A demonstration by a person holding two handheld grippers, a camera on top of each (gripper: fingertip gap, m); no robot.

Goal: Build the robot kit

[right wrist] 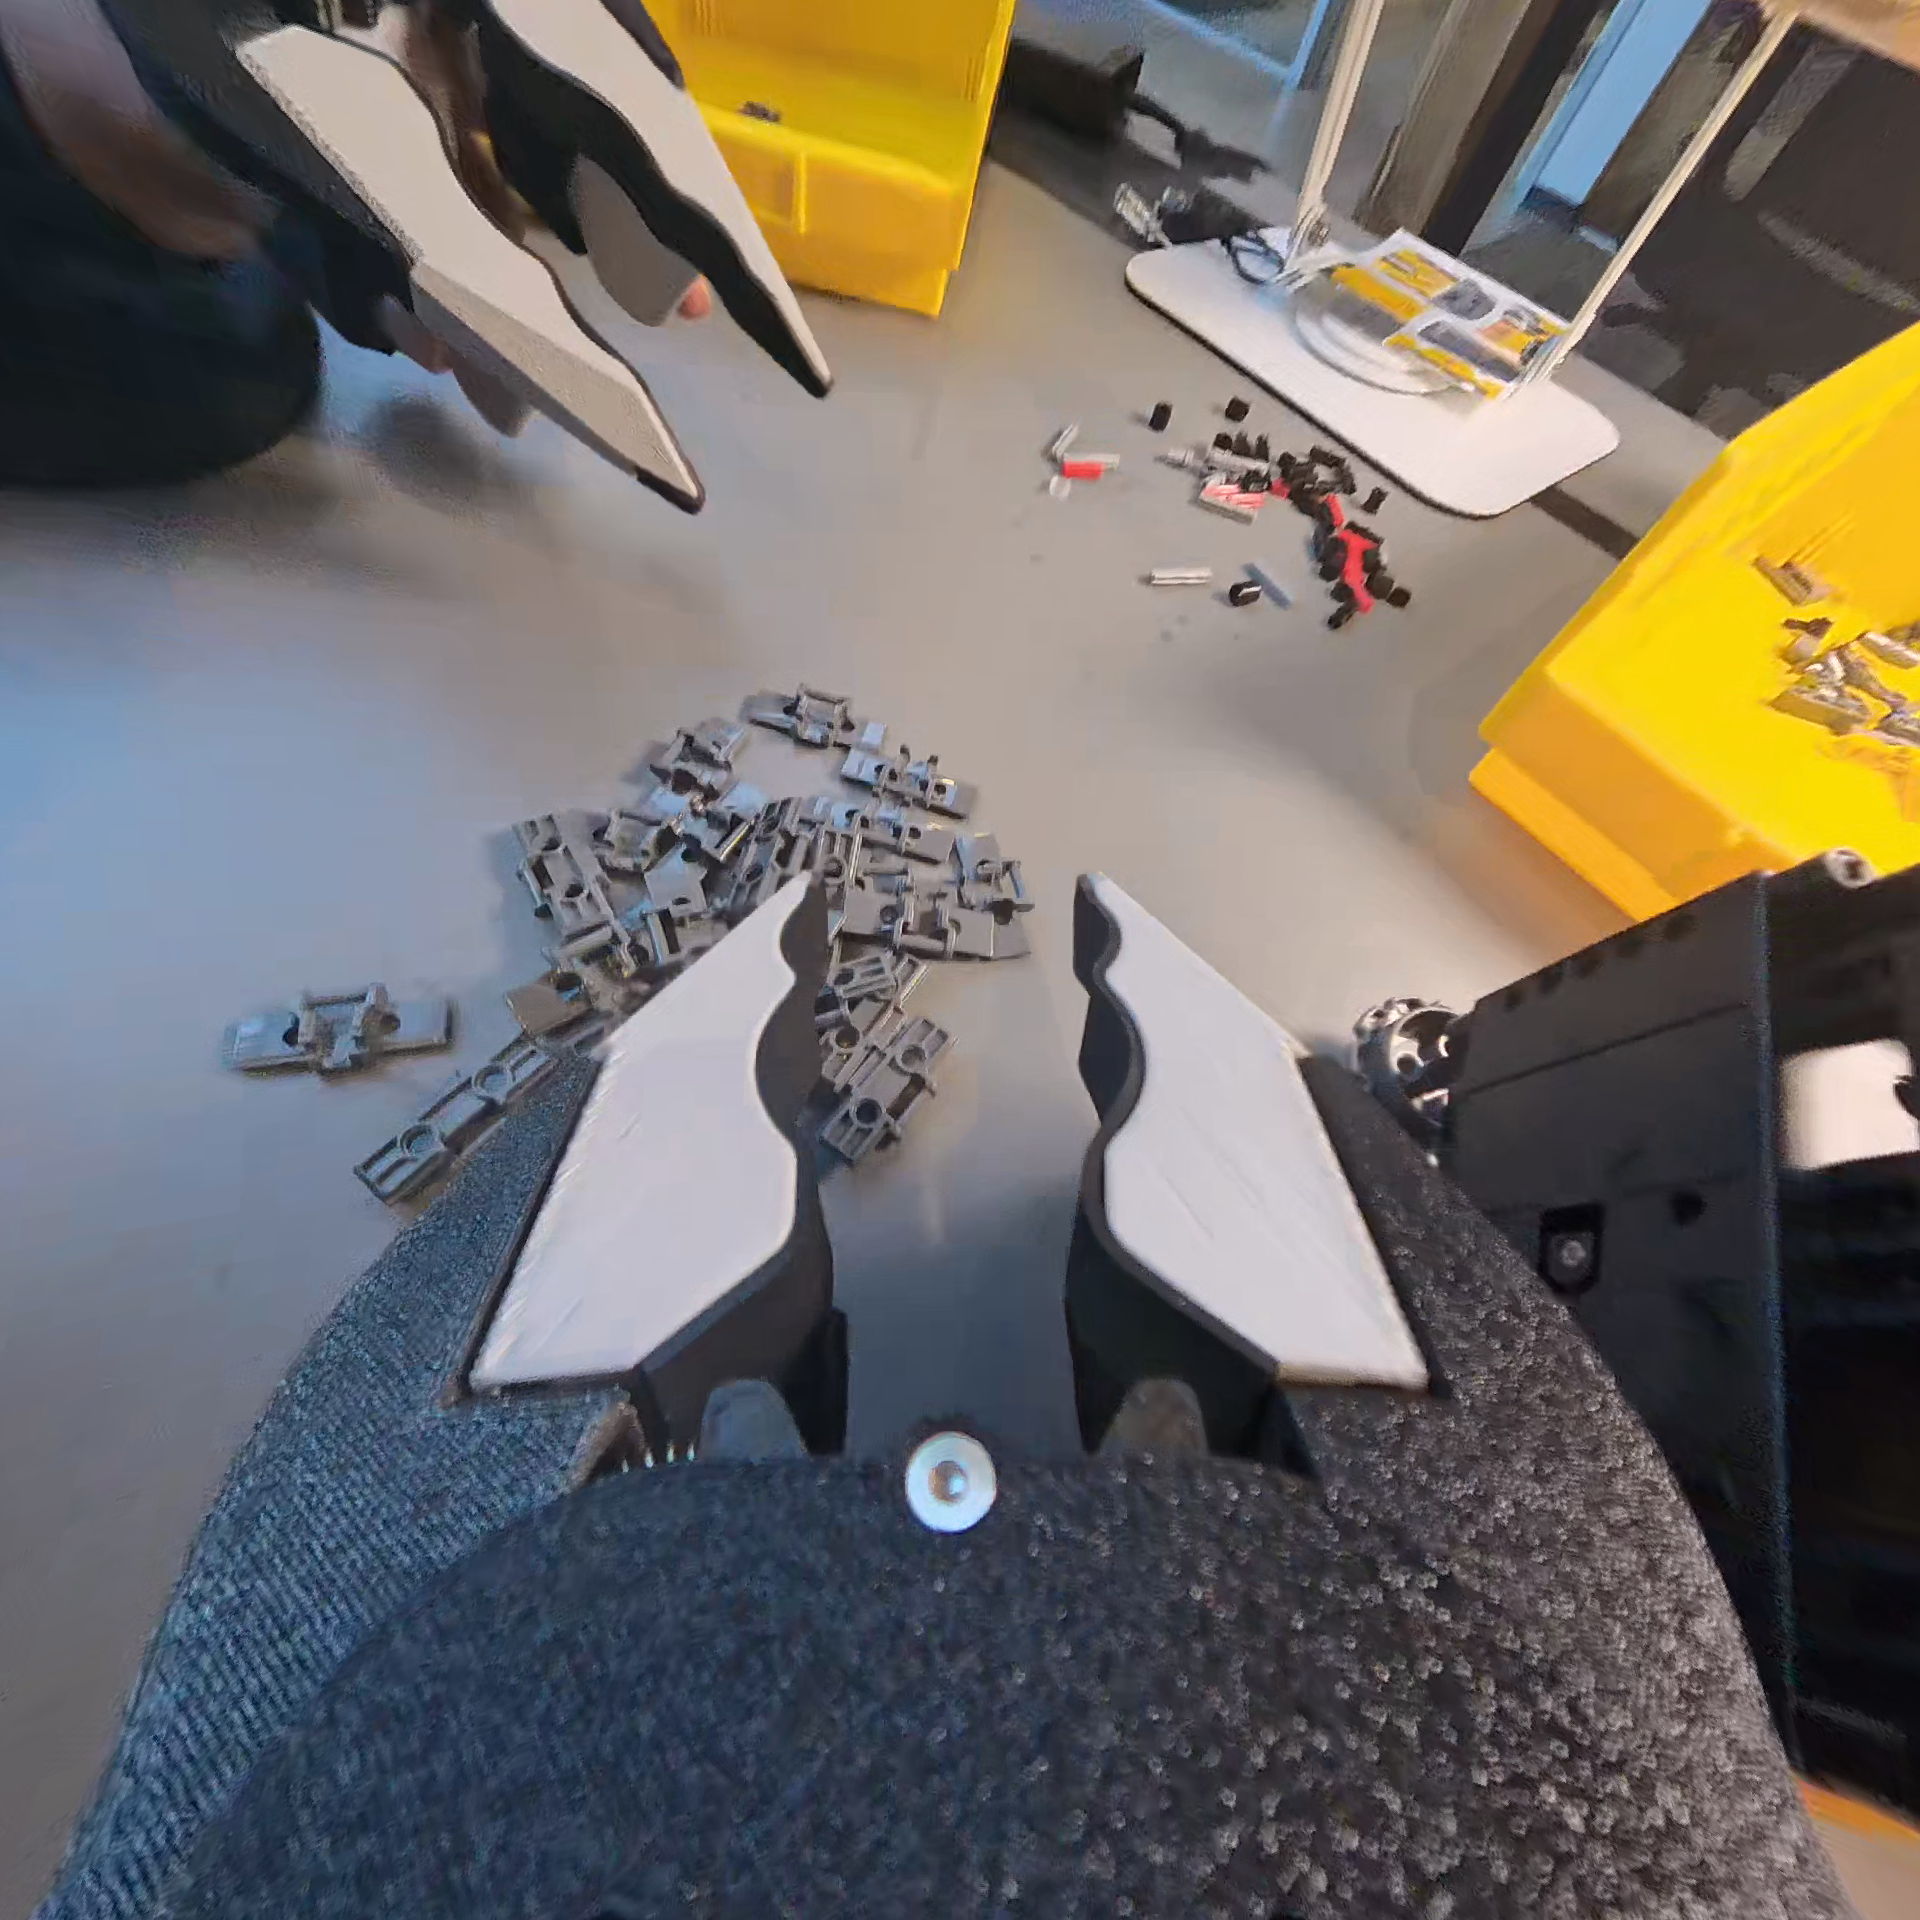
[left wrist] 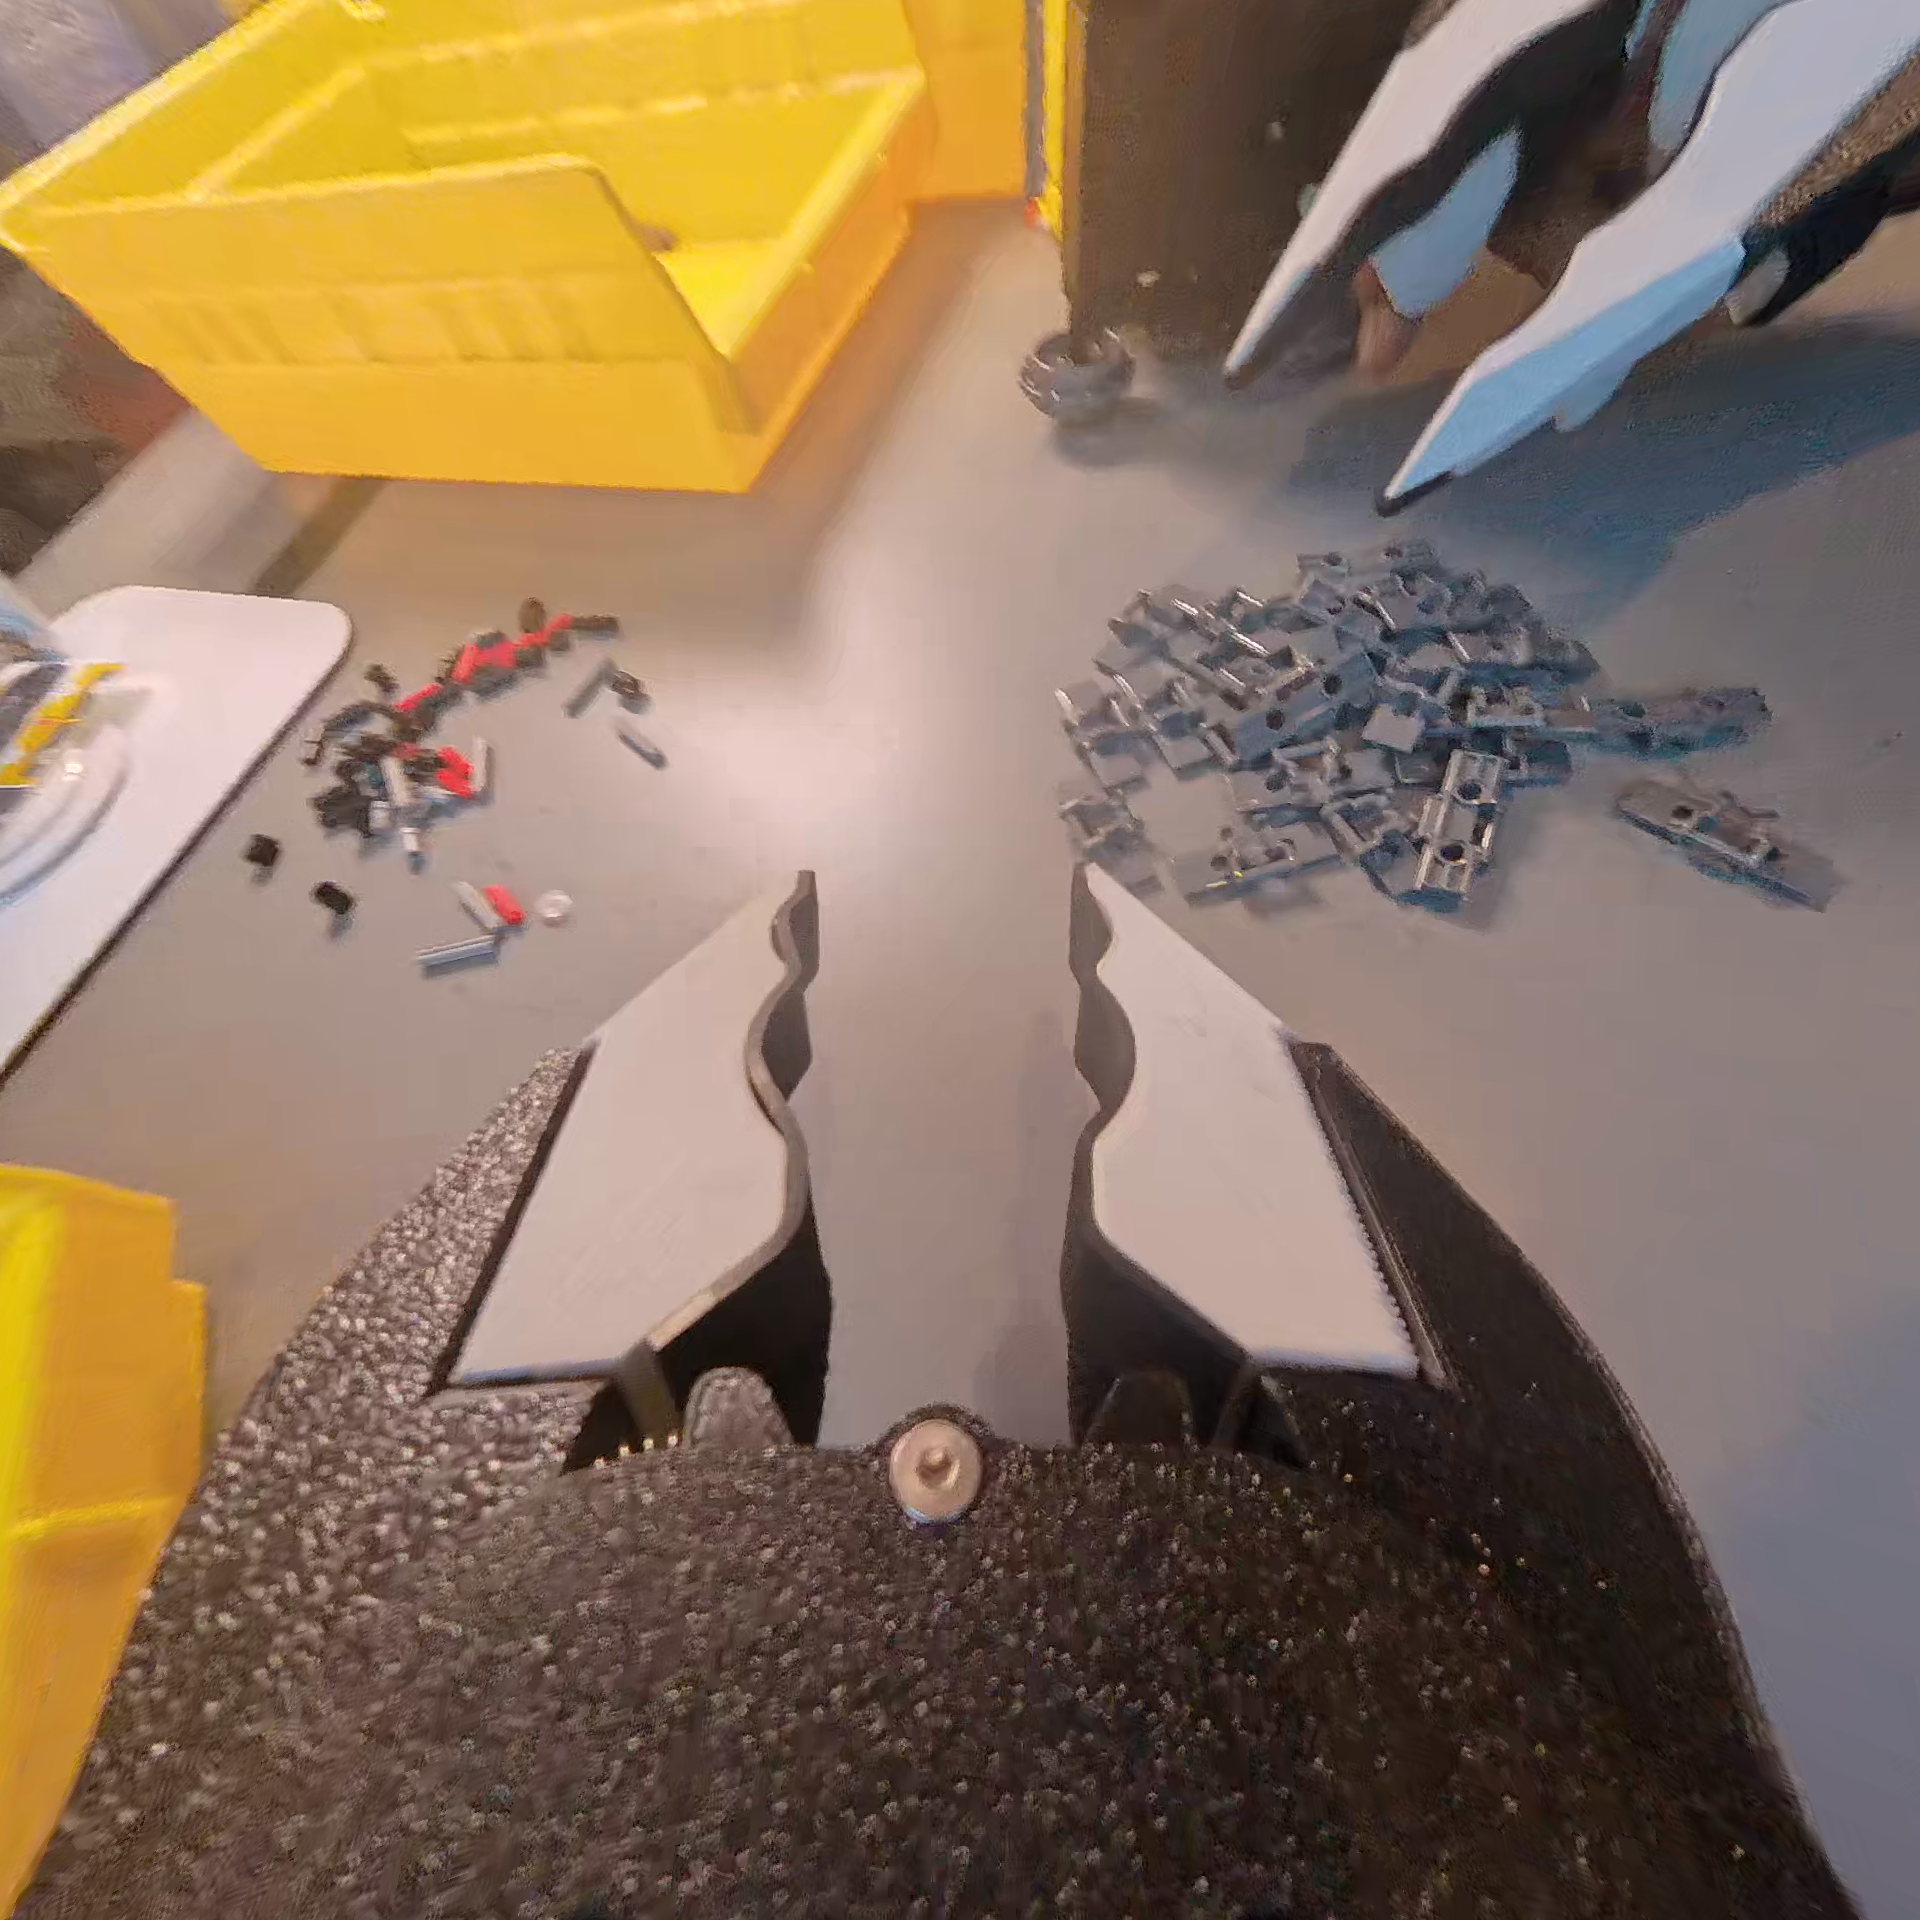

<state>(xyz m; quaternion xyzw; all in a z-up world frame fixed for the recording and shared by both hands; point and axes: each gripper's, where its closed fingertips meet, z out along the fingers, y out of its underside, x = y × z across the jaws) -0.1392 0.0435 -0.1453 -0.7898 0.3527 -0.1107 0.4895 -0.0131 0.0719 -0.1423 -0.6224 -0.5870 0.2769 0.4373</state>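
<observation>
My left gripper (left wrist: 943, 891) is open and empty above the grey table, between two piles. A pile of grey plastic link pieces (left wrist: 1340, 717) lies just right of its tips; a scatter of small black, red and grey pieces (left wrist: 447, 727) lies to the left. My right gripper (right wrist: 943, 894) is open and empty, its left finger over the near edge of the grey pile (right wrist: 769, 883). The right gripper also shows far right in the left wrist view (left wrist: 1309, 436). The left gripper shows top left in the right wrist view (right wrist: 764, 447).
Yellow bins stand at the back (left wrist: 436, 312) and near left (left wrist: 73, 1455), and at right in the right wrist view (right wrist: 1714, 707). A white base plate (left wrist: 187, 707) carries a clear stand. A black box (right wrist: 1662, 1195) with a metal ball part (right wrist: 1403, 1039) sits close right.
</observation>
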